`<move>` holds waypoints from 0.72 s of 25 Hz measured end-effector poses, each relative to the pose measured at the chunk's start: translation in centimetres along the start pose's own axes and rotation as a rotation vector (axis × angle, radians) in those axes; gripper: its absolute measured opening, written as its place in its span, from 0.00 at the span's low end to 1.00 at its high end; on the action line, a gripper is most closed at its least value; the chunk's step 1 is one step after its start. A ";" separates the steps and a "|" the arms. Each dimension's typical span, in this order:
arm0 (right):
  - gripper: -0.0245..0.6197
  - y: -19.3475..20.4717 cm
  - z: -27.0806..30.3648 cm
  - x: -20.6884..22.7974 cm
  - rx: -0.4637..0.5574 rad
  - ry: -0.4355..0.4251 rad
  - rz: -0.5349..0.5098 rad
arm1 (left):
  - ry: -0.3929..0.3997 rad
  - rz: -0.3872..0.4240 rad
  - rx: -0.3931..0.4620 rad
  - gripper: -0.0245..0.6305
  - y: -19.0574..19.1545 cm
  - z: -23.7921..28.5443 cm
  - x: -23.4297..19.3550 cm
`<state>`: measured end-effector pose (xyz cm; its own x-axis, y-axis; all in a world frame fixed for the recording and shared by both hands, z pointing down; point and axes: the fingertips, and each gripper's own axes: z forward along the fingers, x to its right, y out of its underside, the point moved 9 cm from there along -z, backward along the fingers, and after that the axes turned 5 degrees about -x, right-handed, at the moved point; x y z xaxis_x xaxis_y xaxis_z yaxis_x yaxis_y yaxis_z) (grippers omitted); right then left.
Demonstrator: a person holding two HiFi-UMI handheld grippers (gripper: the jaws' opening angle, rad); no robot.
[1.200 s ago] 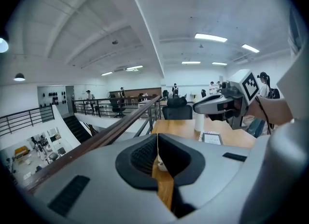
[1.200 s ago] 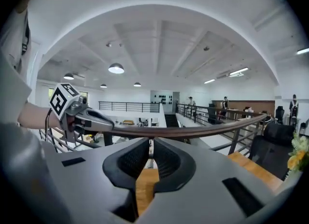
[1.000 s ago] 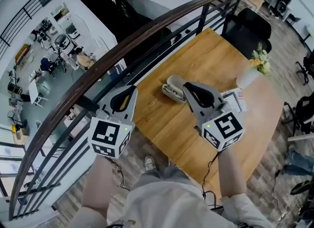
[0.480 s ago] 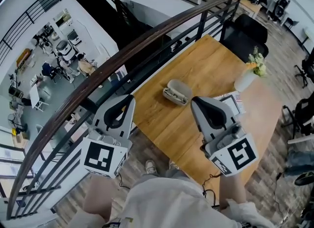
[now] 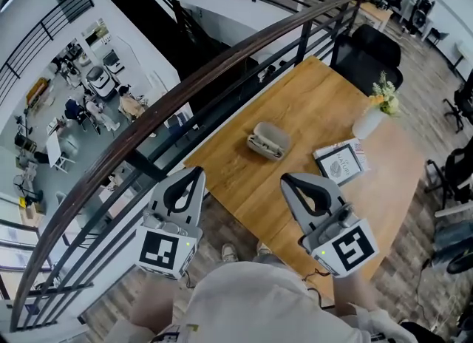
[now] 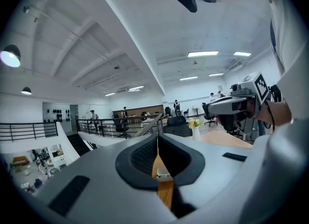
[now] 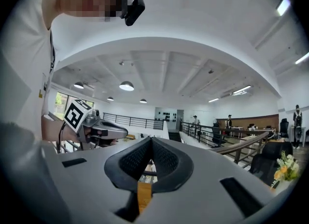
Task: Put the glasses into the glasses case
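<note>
The beige glasses case point(image 5: 267, 140) lies open near the middle of the wooden table point(image 5: 310, 97), with the glasses point(image 5: 260, 142) lying inside it. Both grippers are held near me, well short of the case. My left gripper point(image 5: 197, 172) hovers off the table's left edge by the railing, jaws together and empty point(image 6: 157, 137). My right gripper point(image 5: 286, 180) hangs over the table's near edge; its jaws have just been closing and now meet with nothing between them point(image 7: 150, 141). Each gripper shows in the other's view.
A booklet point(image 5: 341, 161) lies right of the case. A white vase with flowers point(image 5: 373, 116) stands at the table's right side, with a black chair point(image 5: 373, 47) beyond. A dark-topped railing point(image 5: 222, 57) runs along the table's left edge, over a drop to a lower floor.
Both grippers drew back toward me, away from the case. The right one, which reached over the case a second ago, now leaves case and booklet uncovered.
</note>
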<state>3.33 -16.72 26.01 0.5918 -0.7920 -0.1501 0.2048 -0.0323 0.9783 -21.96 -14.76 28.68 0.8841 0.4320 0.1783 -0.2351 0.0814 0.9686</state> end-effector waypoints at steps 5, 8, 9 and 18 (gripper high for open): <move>0.08 1.5 0.0 -0.2 -0.055 0.002 0.007 | 0.014 -0.004 -0.034 0.07 1.6 -0.2 0.9; 0.08 1.8 0.2 -0.1 -0.075 0.007 0.012 | 0.016 -0.001 -0.029 0.07 1.4 -0.1 0.8; 0.08 1.9 0.3 -0.1 -0.085 0.010 0.012 | 0.015 0.003 -0.025 0.07 1.3 -0.2 0.6; 0.08 2.5 0.1 1.3 -0.116 0.033 0.010 | 0.016 0.000 -0.056 0.07 1.3 1.0 1.0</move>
<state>4.51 -17.93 28.23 0.6191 -0.7715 -0.1465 0.2864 0.0481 0.9569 -21.02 -15.09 30.32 0.8779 0.4458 0.1747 -0.2573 0.1315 0.9573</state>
